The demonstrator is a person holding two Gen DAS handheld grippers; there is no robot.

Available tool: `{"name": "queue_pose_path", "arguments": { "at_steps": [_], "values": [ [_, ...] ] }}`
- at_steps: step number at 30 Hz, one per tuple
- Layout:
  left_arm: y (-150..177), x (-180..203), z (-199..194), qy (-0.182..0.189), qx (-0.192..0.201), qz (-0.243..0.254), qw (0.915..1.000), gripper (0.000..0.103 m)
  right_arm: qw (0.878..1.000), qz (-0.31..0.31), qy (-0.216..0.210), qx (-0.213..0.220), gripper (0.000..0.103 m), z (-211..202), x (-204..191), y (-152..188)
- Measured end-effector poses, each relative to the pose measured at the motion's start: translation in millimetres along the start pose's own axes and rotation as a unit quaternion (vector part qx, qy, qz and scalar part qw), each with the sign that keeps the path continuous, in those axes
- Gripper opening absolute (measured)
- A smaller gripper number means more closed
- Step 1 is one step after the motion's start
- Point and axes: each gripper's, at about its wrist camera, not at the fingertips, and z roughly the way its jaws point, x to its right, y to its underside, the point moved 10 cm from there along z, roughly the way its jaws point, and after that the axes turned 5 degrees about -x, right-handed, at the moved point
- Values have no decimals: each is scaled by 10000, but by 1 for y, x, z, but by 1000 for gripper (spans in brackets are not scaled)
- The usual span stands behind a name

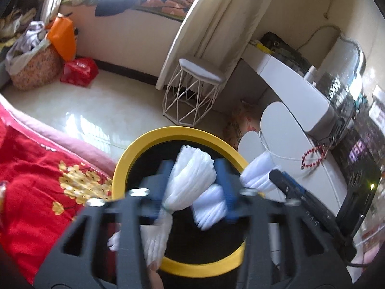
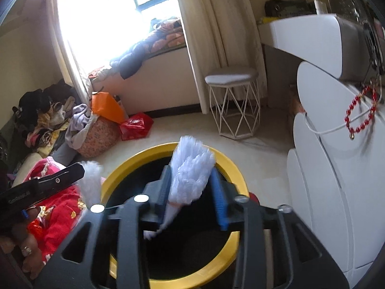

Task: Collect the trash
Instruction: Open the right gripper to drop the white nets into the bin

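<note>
Black gripper frames fill the bottom of both wrist views, each poised over the yellow-rimmed bin (image 1: 134, 155). On the left gripper (image 1: 193, 185) the blue fingers (image 1: 166, 178) stand apart with a wad of white tissue (image 1: 192, 178) loose between them; the right gripper (image 2: 191, 187) likewise has its fingers parted, and its own white tissue wad (image 2: 190, 168) leans against the left-hand finger with a clear gap to the other. No earlier view is given, so whether either wad is dropping or only resting I cannot tell. Both wads sit above the bin's dark opening, so the 2 pieces look about to land inside. Judging from this, the risk is a snag: soft tissue could cling to a ribbed pad and stay put, or the right wad, near the far rim, could tip outside onto the floor. To the left lies a red bedspread (image 1: 36, 175); to the right a white cabinet (image 2: 336, 192) with a red bead bracelet (image 2: 361, 110) crowds the bin, and a white wire stool (image 1: 192, 91) stands beyond.
</note>
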Motion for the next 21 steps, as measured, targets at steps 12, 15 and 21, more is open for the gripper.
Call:
{"name": "queue_pose_path", "arguments": {
  "at_steps": [12,15,21],
  "values": [
    [1,-12,-25,-258,179,-27,9995,85,9998,17,-138,143,61,-7,-5,-5],
    [3,-17,-35,-453,214,10,9987,91,9996,-29,-191,213,66,-11,-10,-8],
    [5,-26,-60,-689,265,-69,9972,92,9988,-70,-422,249,74,-20,-23,-11]
  ]
}}
